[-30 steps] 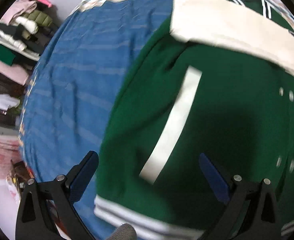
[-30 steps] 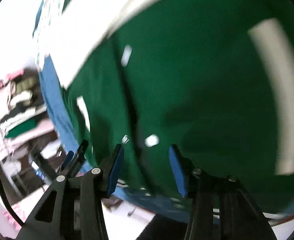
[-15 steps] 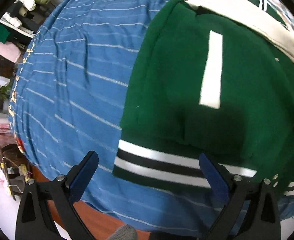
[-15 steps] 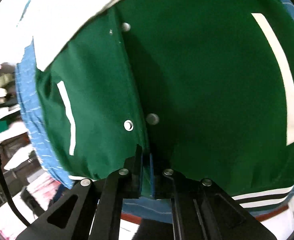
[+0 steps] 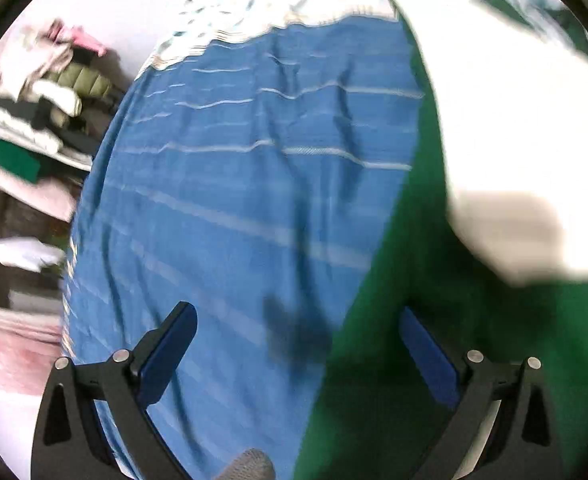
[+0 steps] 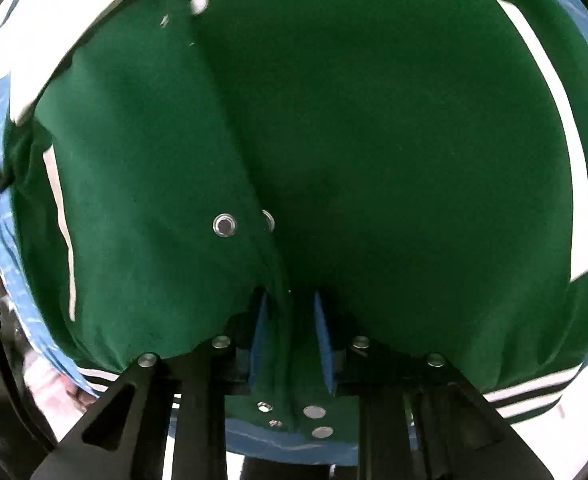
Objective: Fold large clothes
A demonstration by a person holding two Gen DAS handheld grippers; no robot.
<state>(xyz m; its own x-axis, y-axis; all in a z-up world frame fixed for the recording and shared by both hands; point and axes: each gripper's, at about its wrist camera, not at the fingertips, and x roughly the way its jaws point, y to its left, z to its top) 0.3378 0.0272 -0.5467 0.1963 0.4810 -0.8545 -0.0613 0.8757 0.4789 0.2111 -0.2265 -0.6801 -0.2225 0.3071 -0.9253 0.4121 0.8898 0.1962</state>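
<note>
A green varsity jacket [image 6: 374, 140] with white sleeves, white stripes and metal snaps lies on a blue striped bedsheet [image 5: 234, 200]. My right gripper [image 6: 290, 320] is low over the jacket's snap placket near the hem, its blue pads a little apart with a fold of green cloth between them. My left gripper [image 5: 298, 340] is wide open and empty above the sheet, at the jacket's left edge [image 5: 414, 320]. A white sleeve [image 5: 514, 140] lies at the upper right in the left wrist view.
A shelf with stacked folded clothes [image 5: 34, 120] stands left of the bed. A checked cover [image 5: 254, 12] lies at the far end of the bed. The bed's near edge [image 6: 294, 448] shows under my right gripper.
My left gripper has swung left and forward, away from the striped hem to the jacket's left edge. My right gripper's pads have parted slightly around the placket fold.
</note>
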